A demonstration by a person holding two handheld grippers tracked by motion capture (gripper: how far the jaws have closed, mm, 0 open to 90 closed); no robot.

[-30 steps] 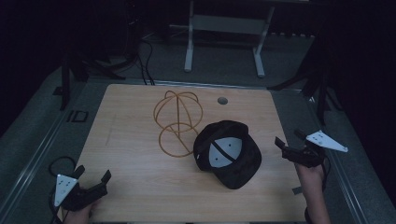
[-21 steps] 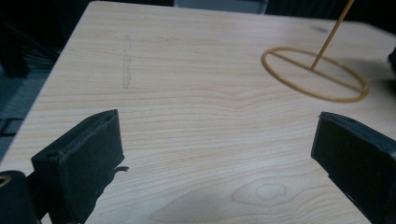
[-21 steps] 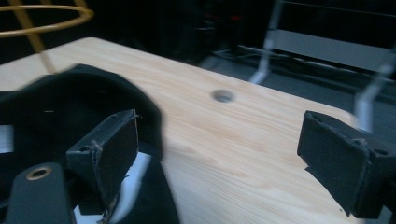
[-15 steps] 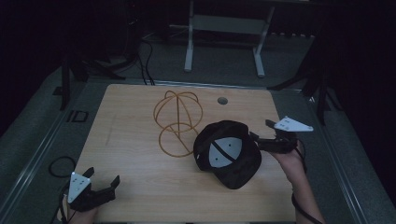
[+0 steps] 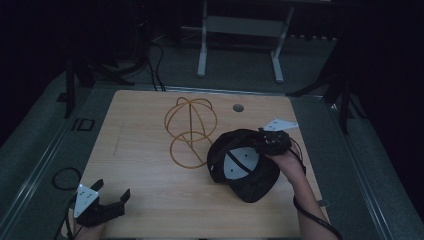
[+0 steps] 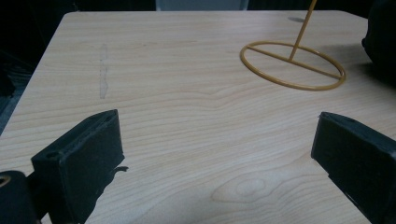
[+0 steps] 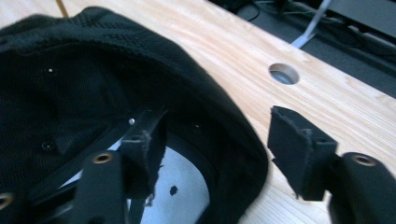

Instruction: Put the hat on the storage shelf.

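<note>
A black cap [image 5: 245, 167] lies upside down on the wooden table [image 5: 145, 125], its pale lining facing up. My right gripper [image 5: 262, 141] is at the cap's far right rim. In the right gripper view it is open [image 7: 219, 140], with one jaw inside the cap [image 7: 93, 70] and the other outside over bare wood, so the rim sits between them. A gold wire hat stand [image 5: 190, 130] stands upright just left of the cap. My left gripper [image 5: 111, 189] hovers open at the table's front left corner, holding nothing [image 6: 215, 144]. The stand's base ring [image 6: 293, 65] lies ahead of it.
A round cable hole [image 5: 238, 107] sits in the table behind the cap. A black cable loop [image 5: 65, 177] lies off the table's left edge. Metal frame legs [image 5: 202, 45] stand on the floor beyond the far edge. Bare wood spans the table's left half.
My right gripper has moved left from the table's right edge onto the cap's rim. The left gripper has drifted slightly right along the front edge. The cap shifted a little.
</note>
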